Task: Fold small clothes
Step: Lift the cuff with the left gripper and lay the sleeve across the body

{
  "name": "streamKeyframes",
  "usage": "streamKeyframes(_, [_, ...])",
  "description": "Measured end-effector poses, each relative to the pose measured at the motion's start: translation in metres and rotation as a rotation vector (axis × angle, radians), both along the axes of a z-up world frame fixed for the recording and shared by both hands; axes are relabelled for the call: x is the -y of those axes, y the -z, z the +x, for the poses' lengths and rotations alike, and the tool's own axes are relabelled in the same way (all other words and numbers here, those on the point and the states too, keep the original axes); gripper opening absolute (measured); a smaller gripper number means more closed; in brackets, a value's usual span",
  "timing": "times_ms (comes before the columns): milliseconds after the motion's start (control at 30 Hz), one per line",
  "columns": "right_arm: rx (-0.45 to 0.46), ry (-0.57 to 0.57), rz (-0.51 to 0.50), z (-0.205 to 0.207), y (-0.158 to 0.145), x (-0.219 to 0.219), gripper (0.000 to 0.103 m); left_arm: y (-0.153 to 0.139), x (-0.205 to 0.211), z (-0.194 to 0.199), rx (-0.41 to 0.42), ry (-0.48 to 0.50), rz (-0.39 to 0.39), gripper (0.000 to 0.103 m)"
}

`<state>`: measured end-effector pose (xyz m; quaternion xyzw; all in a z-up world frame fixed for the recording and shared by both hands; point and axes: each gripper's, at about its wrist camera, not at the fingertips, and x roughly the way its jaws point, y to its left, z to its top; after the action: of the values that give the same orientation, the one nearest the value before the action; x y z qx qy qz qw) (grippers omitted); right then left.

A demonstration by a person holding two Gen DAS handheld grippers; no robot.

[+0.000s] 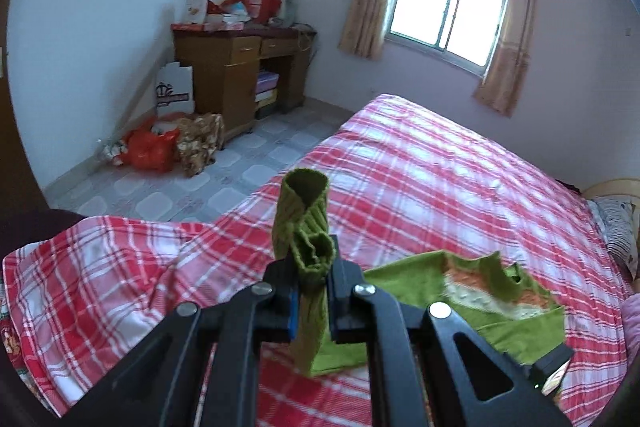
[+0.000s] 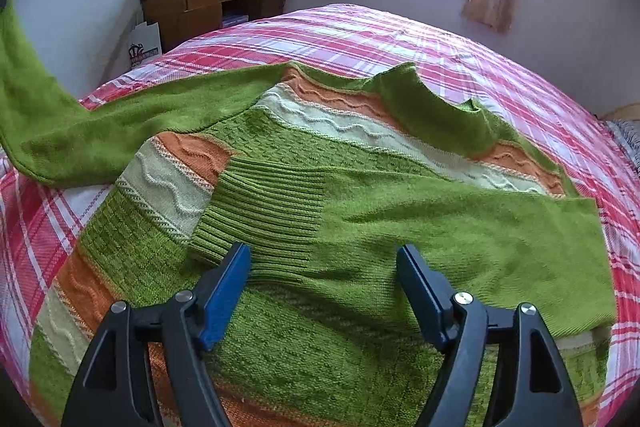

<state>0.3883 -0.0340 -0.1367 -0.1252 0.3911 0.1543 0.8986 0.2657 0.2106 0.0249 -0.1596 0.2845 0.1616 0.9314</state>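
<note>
Above the bed [image 1: 420,163], left gripper [image 1: 312,267] clamping sweater cuff [image 1: 306,211], right gripper [image 2: 324,259] wide, empty.

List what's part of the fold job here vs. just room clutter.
In the job:
- sweater, spread on the bed
- its sleeve cuff, pinched in the left gripper
- other sleeve, folded across the body
- right gripper, open above it

Lying about:
- desk with boxes on top
- paper bag
- red bag on the floor
- curtains
</note>
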Motion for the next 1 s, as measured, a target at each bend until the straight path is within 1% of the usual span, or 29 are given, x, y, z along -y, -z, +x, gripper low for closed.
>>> streamKeyframes(67, [-0.005,0.0,0.003,0.0,0.0,0.0,0.076,-0.007,0.007,0.008,0.003,0.016,-0.005,0.01])
streamKeyframes(133, [-0.017,-0.001,0.02,0.001,-0.001,0.002,0.076,-0.014,0.018,0.016,0.011,0.031,0.008,0.01])
streamKeyframes(167, [-0.026,-0.002,0.033,0.002,-0.002,0.004,0.078,-0.018,0.022,0.019,0.018,0.04,0.014,0.01])
streamKeyframes(200, [-0.038,-0.001,0.043,0.003,-0.002,0.007,0.081,-0.022,0.026,0.021,0.022,0.047,0.019,0.01])
streamKeyframes(267, [-0.059,-0.01,0.044,0.004,-0.003,0.01,0.082,-0.031,0.039,0.028,0.035,0.069,0.028,0.01])
streamKeyframes(400, [-0.052,-0.014,0.058,-0.003,-0.013,0.026,0.082,-0.045,0.058,0.042,0.047,0.096,0.034,0.01])
streamKeyframes(533, [-0.033,0.005,0.062,-0.011,-0.027,0.062,0.082,-0.06,0.083,0.057,0.074,0.126,0.044,0.01])
streamKeyframes(700, [-0.034,0.075,0.085,-0.019,-0.033,0.114,0.082,-0.078,0.124,0.075,0.113,0.176,0.07,0.01])
streamKeyframes(800, [-0.026,0.103,0.095,-0.029,-0.034,0.141,0.082,-0.082,0.151,0.083,0.129,0.219,0.088,0.01])
streamKeyframes(867, [-0.026,0.11,0.1,-0.035,-0.034,0.15,0.082,-0.082,0.167,0.09,0.135,0.25,0.092,0.01])
streamKeyframes(1000, [-0.026,0.124,0.115,-0.046,-0.031,0.166,0.082,-0.065,0.214,0.104,0.134,0.305,0.138,0.01])
